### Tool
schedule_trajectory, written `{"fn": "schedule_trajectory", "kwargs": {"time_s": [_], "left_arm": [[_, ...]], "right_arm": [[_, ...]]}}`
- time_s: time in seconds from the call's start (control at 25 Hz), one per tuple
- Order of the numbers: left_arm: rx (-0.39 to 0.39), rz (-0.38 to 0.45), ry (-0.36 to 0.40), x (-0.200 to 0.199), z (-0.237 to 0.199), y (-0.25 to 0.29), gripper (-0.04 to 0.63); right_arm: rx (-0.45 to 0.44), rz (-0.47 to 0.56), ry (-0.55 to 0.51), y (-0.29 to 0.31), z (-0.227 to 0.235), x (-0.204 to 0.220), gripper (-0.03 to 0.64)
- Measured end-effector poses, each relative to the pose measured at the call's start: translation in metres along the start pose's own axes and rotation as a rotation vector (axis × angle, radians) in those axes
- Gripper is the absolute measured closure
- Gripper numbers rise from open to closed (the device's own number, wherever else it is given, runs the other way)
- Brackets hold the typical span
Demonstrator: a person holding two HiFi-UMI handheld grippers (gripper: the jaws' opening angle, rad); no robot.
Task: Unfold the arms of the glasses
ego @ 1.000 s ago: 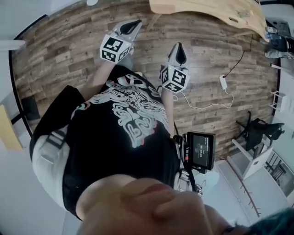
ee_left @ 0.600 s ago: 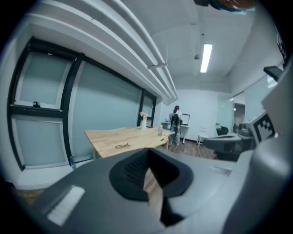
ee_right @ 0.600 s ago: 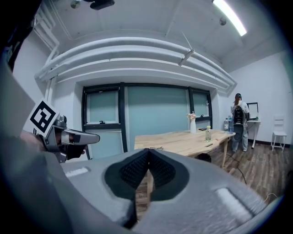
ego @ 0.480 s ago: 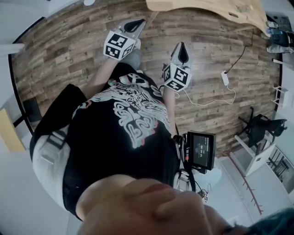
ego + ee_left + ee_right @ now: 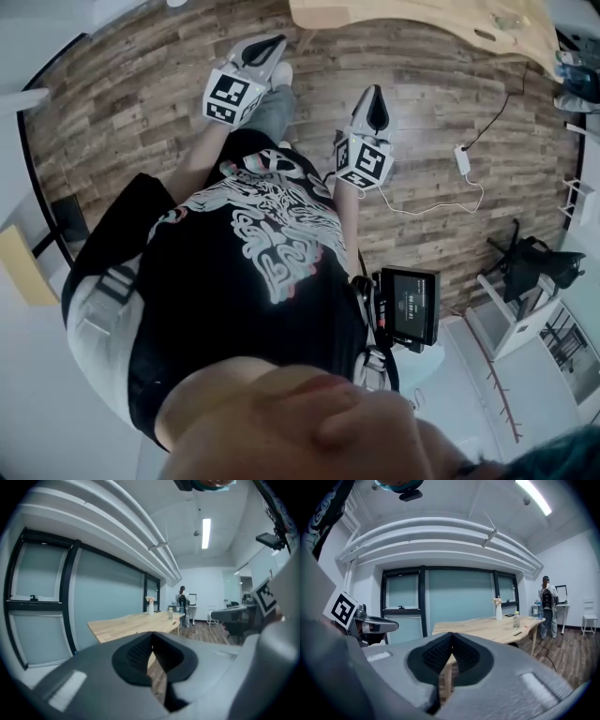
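Note:
No glasses can be made out in any view. In the head view my left gripper (image 5: 261,52) and right gripper (image 5: 375,105) hang over the wood floor in front of the person's black shirt, short of the light wooden table (image 5: 422,17). Both are shut with nothing between the jaws. The left gripper view has its closed jaws (image 5: 151,654) pointing at the table (image 5: 126,624). The right gripper view shows its closed jaws (image 5: 451,643) before the table (image 5: 487,626), with the left gripper (image 5: 393,626) at the left.
A white vase (image 5: 498,609) and a bottle (image 5: 516,619) stand on the table. A person (image 5: 547,603) stands at the far right of the room. A power strip with cable (image 5: 462,159) lies on the floor, near a dark chair (image 5: 530,267). A small monitor (image 5: 410,307) hangs at the waist.
Both grippers stay shut and empty and have hardly moved. The head view has shifted slightly, so the table edge sits a little further left.

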State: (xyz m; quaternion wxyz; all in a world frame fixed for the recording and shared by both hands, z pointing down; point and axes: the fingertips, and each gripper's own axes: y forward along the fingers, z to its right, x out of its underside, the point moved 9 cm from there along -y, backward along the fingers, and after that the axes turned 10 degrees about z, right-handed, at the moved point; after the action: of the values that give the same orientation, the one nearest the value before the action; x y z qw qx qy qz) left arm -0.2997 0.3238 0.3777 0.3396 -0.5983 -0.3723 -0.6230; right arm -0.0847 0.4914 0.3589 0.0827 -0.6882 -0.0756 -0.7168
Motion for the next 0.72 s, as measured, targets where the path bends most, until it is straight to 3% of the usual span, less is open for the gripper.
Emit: {"fn": "schedule_trajectory", "kwargs": {"time_s": [0.16,0.52,0.72], "left_arm": [[-0.001,-0.012,0.004,-0.001,-0.027,0.043,0.606],[0.076,-0.041,-0.003,-0.020,-0.094,0.162,0.606],[0.103,-0.070,-0.015,-0.017,-0.132,0.213,0.606]], "right_arm": [[0.006,0.002,-0.005,0.046,0.017,0.000,0.617],[0.052,-0.045,-0.003,0.168,0.048,0.000,0.617],[0.034,-0.053,-0.037,0.227,0.056,-0.001,0.617]]}}
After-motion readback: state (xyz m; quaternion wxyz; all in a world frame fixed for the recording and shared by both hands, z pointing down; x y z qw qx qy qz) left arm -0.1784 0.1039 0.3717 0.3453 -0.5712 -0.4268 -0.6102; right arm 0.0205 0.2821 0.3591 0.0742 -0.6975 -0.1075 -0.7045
